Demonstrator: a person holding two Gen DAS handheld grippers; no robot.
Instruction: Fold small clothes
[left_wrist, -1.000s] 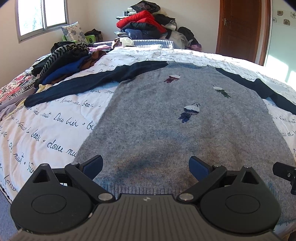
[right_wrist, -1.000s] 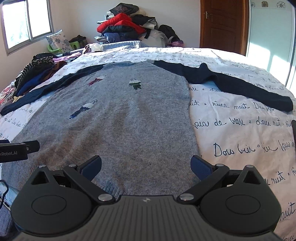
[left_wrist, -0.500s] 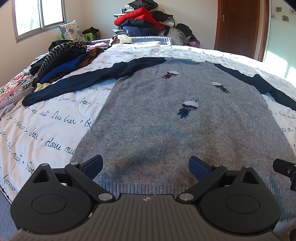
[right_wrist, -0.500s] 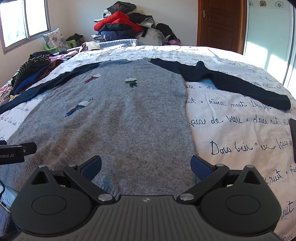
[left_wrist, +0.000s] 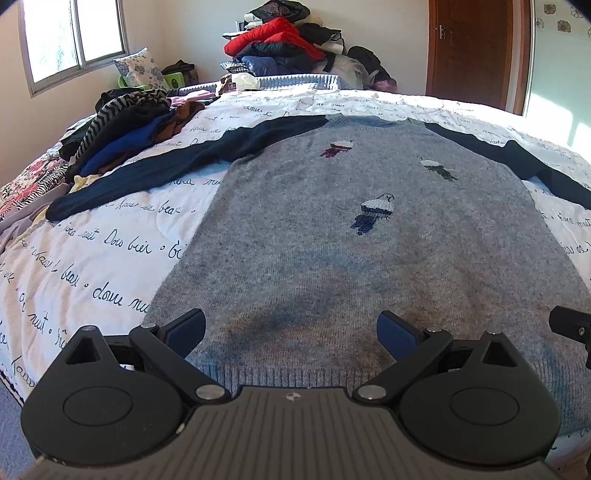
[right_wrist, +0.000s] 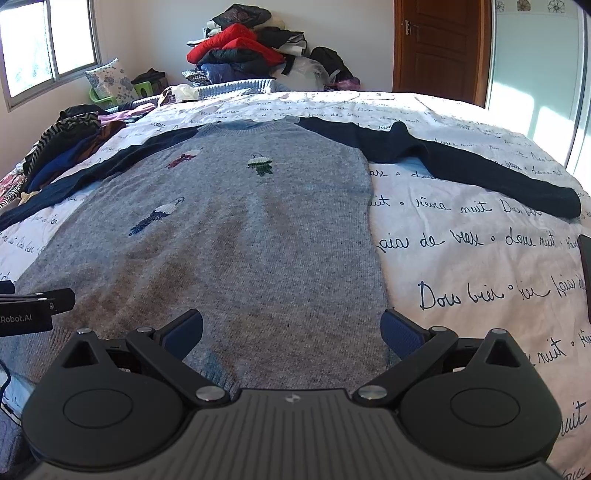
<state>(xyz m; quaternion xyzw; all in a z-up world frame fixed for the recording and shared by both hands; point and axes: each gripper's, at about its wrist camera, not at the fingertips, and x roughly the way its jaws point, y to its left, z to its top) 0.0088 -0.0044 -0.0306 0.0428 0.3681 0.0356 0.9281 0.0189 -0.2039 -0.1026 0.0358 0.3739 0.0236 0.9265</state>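
While the left tongs (left_wrist: 291, 332) hang spread wide over the near hem, the sweater (left_wrist: 354, 236) lies flat on the bed (left_wrist: 92, 258), grey body and dark sleeves stretched out, with a heap of clothes (left_wrist: 122, 129) at far left. In the right view, the right tongs (right_wrist: 291, 332) are spread too, holding nothing, above the sweater's (right_wrist: 236, 229) near right corner.

Grey knit sweater (left_wrist: 332, 236) with navy sleeves lies flat, face up, arms spread; its embroidered motifs are, perhaps, small figures.
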